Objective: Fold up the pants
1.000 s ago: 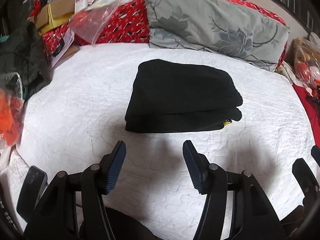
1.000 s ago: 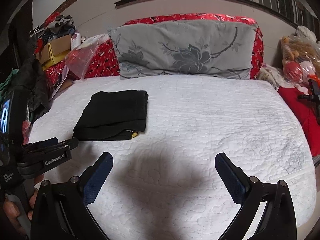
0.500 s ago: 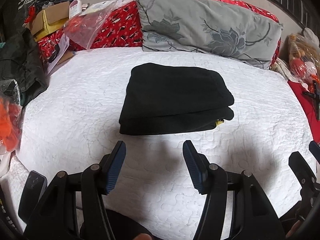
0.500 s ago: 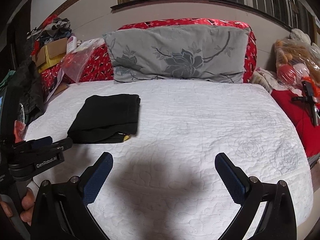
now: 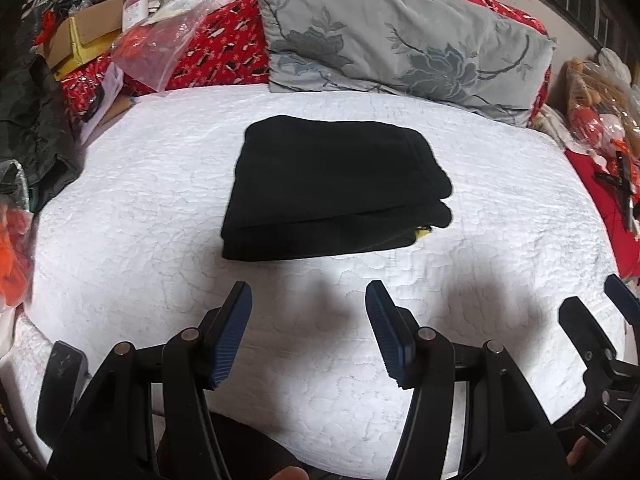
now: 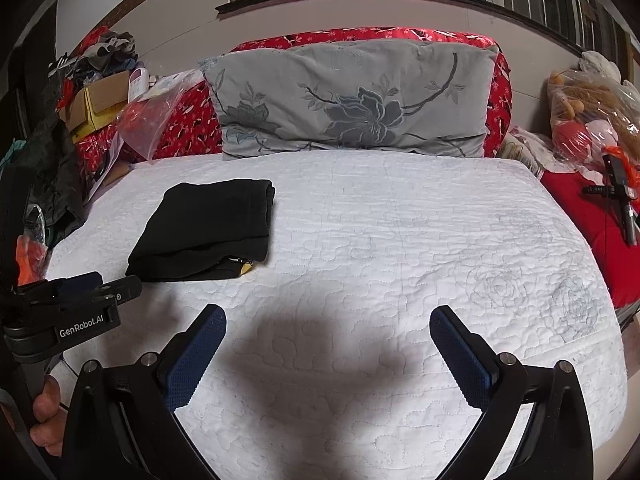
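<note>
Black pants (image 5: 336, 188) lie folded into a compact stack on the white quilted bed (image 5: 120, 224), with a yellow tag showing at the front right corner. They also show in the right wrist view (image 6: 212, 226), left of centre. My left gripper (image 5: 308, 300) is open and empty, held back from the near edge of the stack. My right gripper (image 6: 328, 320) is open wide and empty, over bare quilt to the right of the pants. The left gripper body (image 6: 68, 316) shows at the left of the right wrist view.
A grey floral pillow (image 6: 352, 100) leans on a red cushion at the bed's head. Boxes, bags and clothes (image 5: 80, 44) pile up at the left. A bag of toys (image 6: 588, 120) and a black tool (image 6: 620, 196) on red cloth lie at the right.
Both grippers have drawn back and risen slightly from the bed; the folded pants look a little farther off. The pants have not moved. Both stay open.
</note>
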Tool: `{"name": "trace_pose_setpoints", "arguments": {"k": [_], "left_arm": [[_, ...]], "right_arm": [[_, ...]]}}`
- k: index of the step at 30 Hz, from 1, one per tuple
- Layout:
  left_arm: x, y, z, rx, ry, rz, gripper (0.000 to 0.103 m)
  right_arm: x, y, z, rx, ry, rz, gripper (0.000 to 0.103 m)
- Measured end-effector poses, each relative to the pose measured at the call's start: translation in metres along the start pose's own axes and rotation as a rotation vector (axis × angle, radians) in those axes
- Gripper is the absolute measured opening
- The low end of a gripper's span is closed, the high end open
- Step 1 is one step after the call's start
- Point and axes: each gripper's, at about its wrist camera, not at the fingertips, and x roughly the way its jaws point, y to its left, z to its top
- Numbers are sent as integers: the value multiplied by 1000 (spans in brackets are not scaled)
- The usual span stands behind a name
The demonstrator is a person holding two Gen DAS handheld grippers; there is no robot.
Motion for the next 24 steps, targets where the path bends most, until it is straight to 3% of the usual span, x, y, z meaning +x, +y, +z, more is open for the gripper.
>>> {"name": "trace_pose_setpoints", "arguments": {"k": [24], "left_arm": [[-3,-13,1,14,-14,-34,58]], "right_arm": [[6,-3,-3,4,25,-16,103]]}}
